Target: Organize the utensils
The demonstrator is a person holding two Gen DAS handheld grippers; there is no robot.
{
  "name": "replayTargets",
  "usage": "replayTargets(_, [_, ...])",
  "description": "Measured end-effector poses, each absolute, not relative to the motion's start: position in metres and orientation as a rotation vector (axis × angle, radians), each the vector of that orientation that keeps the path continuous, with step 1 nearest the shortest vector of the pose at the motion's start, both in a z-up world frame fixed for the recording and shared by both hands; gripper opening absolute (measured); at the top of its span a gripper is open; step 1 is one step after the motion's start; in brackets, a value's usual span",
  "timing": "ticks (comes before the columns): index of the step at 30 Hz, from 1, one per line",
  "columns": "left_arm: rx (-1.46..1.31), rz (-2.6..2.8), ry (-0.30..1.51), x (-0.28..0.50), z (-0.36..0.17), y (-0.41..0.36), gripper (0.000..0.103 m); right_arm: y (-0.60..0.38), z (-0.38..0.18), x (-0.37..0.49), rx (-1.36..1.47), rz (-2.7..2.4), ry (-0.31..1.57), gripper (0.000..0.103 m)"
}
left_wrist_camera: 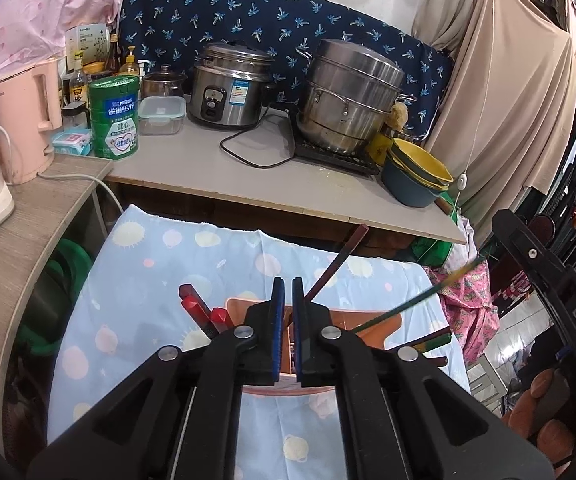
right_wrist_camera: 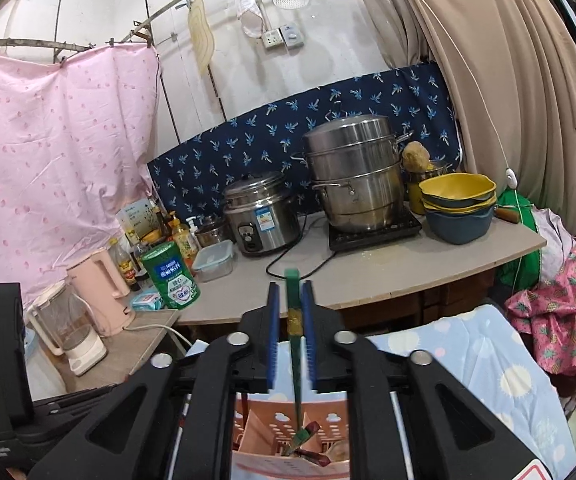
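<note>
Green chopstick (right_wrist_camera: 296,344) pinched between the blue pads (right_wrist_camera: 274,344) of the right gripper (right_wrist_camera: 291,300), held near-upright, lower tip down inside the pink utensil holder (right_wrist_camera: 284,420). Same chopstick (left_wrist_camera: 419,304) seen from the left wrist view as a slanted green rod running up to the right of the holder (left_wrist_camera: 371,322). Left gripper (left_wrist_camera: 287,292) with pads (left_wrist_camera: 278,320) drawn almost together, narrow gap between, nothing gripped; positioned directly over the holder. Dark brown chopstick (left_wrist_camera: 337,262) leaning out of the holder toward the far right. Red-ended chopsticks (left_wrist_camera: 204,312) standing at the holder's left side. Holder resting on a light blue patterned cloth (left_wrist_camera: 160,280) in the near field. Further chopstick ends visible at the holder's right edge, count not determinable. Far side: grey countertop (left_wrist_camera: 224,176) carrying a rice cooker (left_wrist_camera: 230,88), a stacked steel steamer pot (left_wrist_camera: 347,96) on an induction plate, stacked yellow and blue bowls (left_wrist_camera: 417,178) at far right, a green tin (left_wrist_camera: 114,116) and a clear lidded container (left_wrist_camera: 162,110) at far left. Pink kettle (left_wrist_camera: 28,120) on a lower wooden shelf at left.
</note>
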State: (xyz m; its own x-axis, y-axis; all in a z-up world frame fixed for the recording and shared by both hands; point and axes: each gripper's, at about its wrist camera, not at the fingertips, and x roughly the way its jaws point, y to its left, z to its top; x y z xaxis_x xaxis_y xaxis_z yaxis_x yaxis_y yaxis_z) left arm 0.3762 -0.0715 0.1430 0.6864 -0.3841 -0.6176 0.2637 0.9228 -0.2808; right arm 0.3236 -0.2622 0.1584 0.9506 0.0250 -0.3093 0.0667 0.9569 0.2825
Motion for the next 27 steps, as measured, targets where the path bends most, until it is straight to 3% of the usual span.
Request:
replayTargets(1, [-0.171, -0.362, 0.725, 0.376, 0.144, -0.072, 0.012, -0.262, 0.159, 0.321, 0.294, -0.02, 0.31, 0.033])
replayTargets(6, [-0.171, -0.356, 0.714, 0.368, 0.147, -0.074, 0.031, -0.262, 0.159, 0.312, 0.292, -0.009, 0.313, 0.035])
replayTargets(11, [-0.151, -0.343, 0.706, 0.356, 0.15, -0.076, 0.037, -0.263, 0.156, 0.297, 0.313, -0.001, 0.325, 0.039])
replayTargets(27, [0.002, -0.224, 0.688, 0.261, 0.134, -0.074, 0.071, -0.248, 0.12, 0.214, 0.305, -0.001, 0.486, 0.06])
